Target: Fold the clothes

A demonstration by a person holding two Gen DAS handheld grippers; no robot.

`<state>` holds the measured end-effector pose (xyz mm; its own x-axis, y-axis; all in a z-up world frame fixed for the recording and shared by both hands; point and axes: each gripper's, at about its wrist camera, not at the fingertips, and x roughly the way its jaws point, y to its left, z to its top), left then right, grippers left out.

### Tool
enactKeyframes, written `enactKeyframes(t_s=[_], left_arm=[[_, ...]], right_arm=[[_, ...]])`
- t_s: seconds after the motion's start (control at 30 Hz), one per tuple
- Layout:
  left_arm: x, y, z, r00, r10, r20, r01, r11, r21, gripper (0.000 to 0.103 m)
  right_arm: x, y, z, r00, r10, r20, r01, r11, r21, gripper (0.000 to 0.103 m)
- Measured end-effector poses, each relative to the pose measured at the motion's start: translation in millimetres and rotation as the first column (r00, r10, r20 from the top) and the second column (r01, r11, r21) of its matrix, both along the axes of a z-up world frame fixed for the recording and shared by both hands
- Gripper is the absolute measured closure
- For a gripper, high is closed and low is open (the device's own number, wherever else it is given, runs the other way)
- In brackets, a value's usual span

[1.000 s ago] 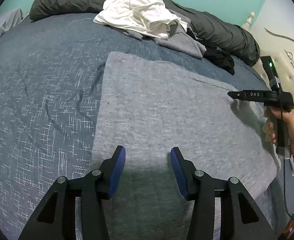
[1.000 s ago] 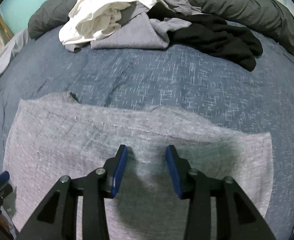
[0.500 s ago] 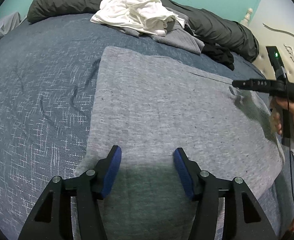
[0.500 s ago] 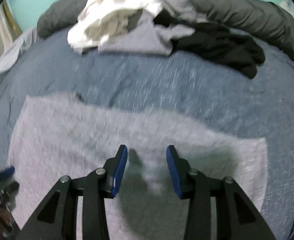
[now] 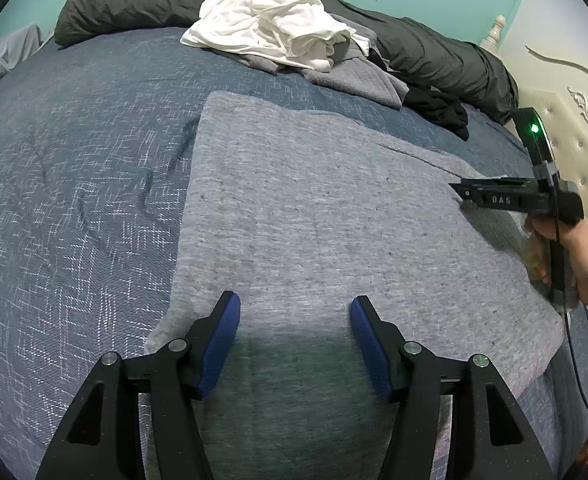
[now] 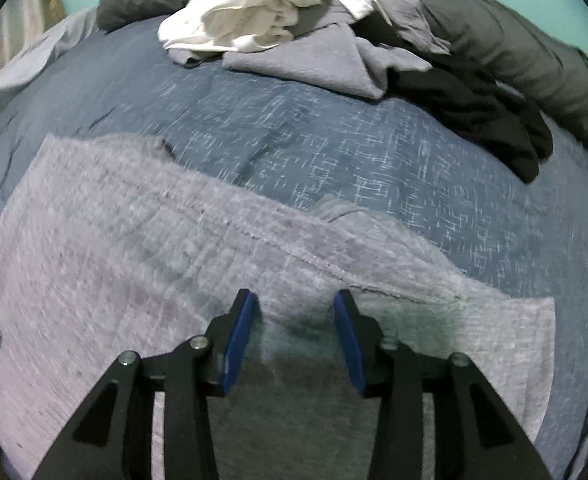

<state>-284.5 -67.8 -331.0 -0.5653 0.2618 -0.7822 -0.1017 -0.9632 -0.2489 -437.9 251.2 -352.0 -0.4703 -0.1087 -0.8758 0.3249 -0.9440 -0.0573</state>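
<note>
Grey garment [image 5: 334, 220]: spread flat on bed [image 5: 74, 200], beneath both claws. Left claw [image 5: 294, 340] opening, nothing between its pads. Right claw [image 6: 294, 332] closing over a fabric ridge near the hem; risk of pinching one layer only, dragging the fold askew.

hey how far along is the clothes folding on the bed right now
Early. Done: one grey garment lies spread flat on the blue bedspread. In hand: both grippers hover over it, the left gripper opening, the right gripper closing, with no fabric pinched yet. Left: no fold made here, and the pile at the far end, white, grey and black clothes, is unfolded.
</note>
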Motion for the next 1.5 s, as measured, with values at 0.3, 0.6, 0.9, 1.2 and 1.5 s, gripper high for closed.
enactKeyframes(t_s=[0.3,0.6,0.9,1.2,1.5], left_arm=[[-0.2,0.0,-2.0,1.000,-0.005,0.001,0.005,1.000,0.004,0.039],[0.4,0.7,-3.6,1.000,-0.007,-0.002,0.007,1.000,0.000,0.039],[0.7,0.8,-4.1,1.000,-0.007,0.000,0.007,1.000,0.007,0.039],[1.2,0.9,-4.0,1.000,-0.004,0.003,0.004,1.000,0.001,0.039],[-0.5,1.7,-4.2,1.000,-0.007,0.002,0.007,1.000,-0.016,0.039]], right_arm=[[7.3,-6.4,14.3,0.995,0.056,-0.084,-0.052,0.997,0.050,0.098],[-11.2,-10.4,41.1,0.985,-0.011,-0.173,0.017,0.999,0.033,0.098],[-26.3,18.9,34.1,0.989,-0.113,-0.090,0.103,0.989,-0.110,0.077],[-9.2,134.9,56.6,0.935,-0.353,-0.036,0.337,0.917,-0.214,0.057],[11.7,151.0,30.2,0.934,-0.356,0.008,0.348,0.908,-0.234,0.100]])
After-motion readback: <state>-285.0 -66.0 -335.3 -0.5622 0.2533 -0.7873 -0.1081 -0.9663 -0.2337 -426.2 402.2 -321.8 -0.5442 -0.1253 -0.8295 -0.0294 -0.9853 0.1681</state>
